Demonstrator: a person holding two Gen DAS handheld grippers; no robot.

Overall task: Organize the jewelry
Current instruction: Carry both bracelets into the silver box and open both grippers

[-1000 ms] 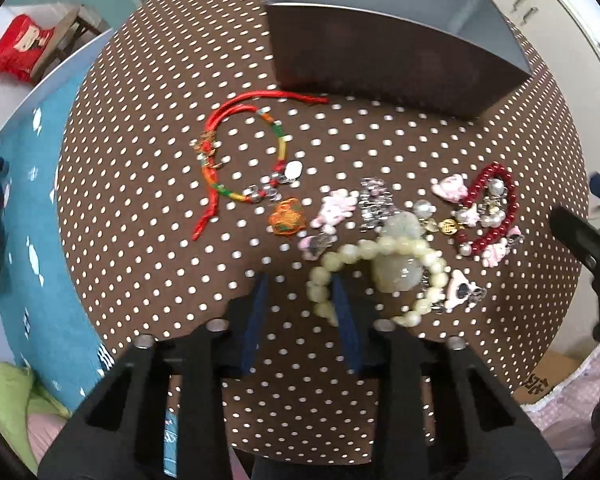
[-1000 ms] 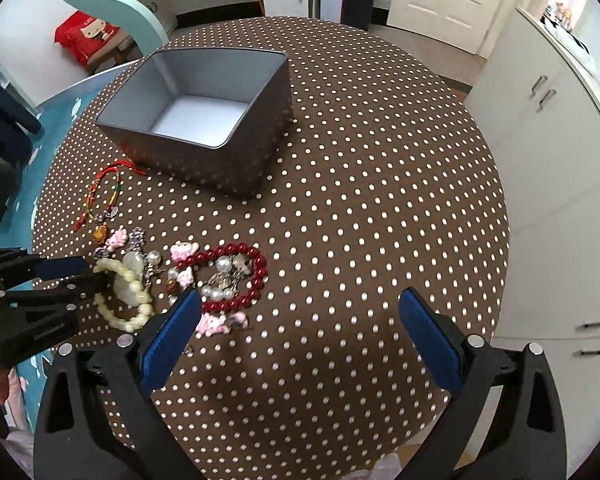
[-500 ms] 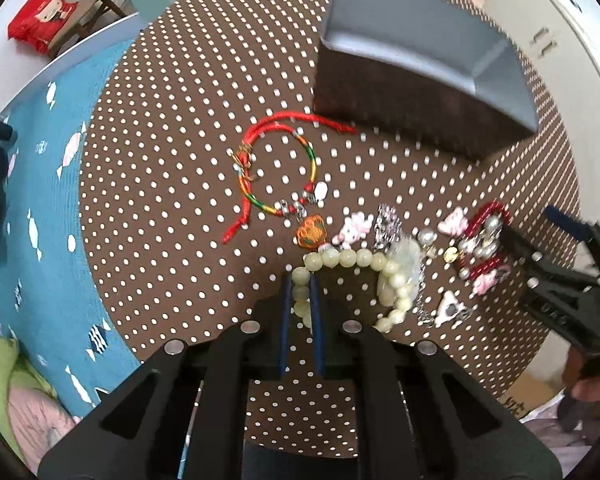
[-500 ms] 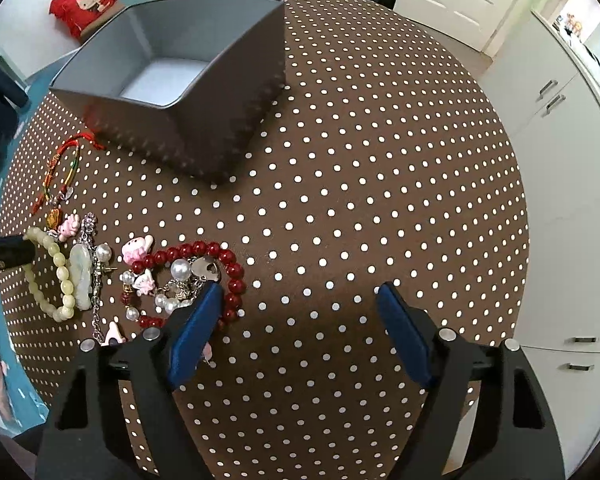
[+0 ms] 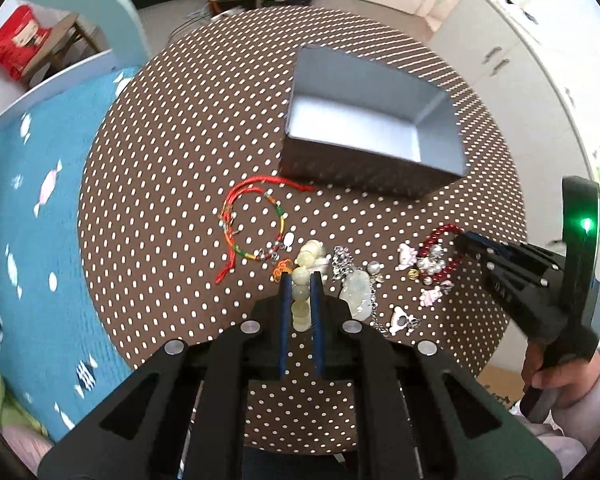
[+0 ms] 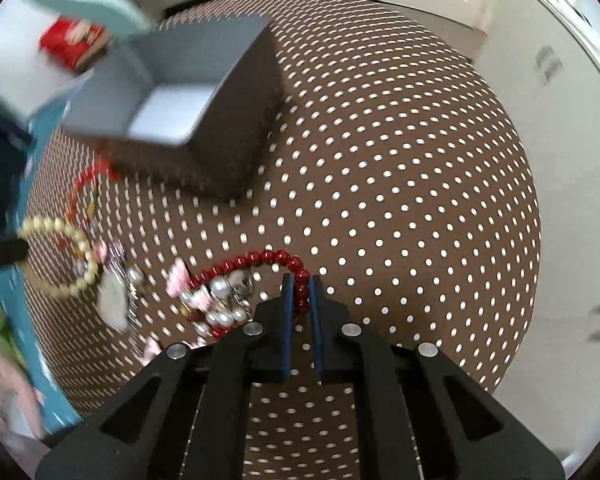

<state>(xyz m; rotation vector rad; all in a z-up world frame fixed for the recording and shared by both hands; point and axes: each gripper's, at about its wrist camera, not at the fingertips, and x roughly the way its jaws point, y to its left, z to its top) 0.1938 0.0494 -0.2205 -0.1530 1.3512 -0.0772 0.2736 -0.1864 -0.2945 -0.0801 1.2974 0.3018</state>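
My left gripper (image 5: 300,280) is shut on the pale jade bead bracelet (image 5: 305,264), which hangs as a ring in the right wrist view (image 6: 60,258). My right gripper (image 6: 300,280) is shut on the dark red bead bracelet (image 6: 256,260) with pearl and pink charms; it shows in the left wrist view (image 5: 440,236) too. A red cord bracelet (image 5: 252,220), a jade pendant (image 5: 358,294) and small charms lie on the dotted tablecloth. The open grey box (image 5: 364,128) stands behind them, empty.
The round table (image 5: 160,180) has a brown cloth with white dots. A blue rug (image 5: 28,220) lies to the left below it. White cabinets (image 6: 560,140) stand to the right. The table's edge is close behind both grippers.
Both grippers have closed: the left on the jade bead bracelet, the right on the red bead bracelet. Both have lifted, and the jade ring has come up off the cloth.
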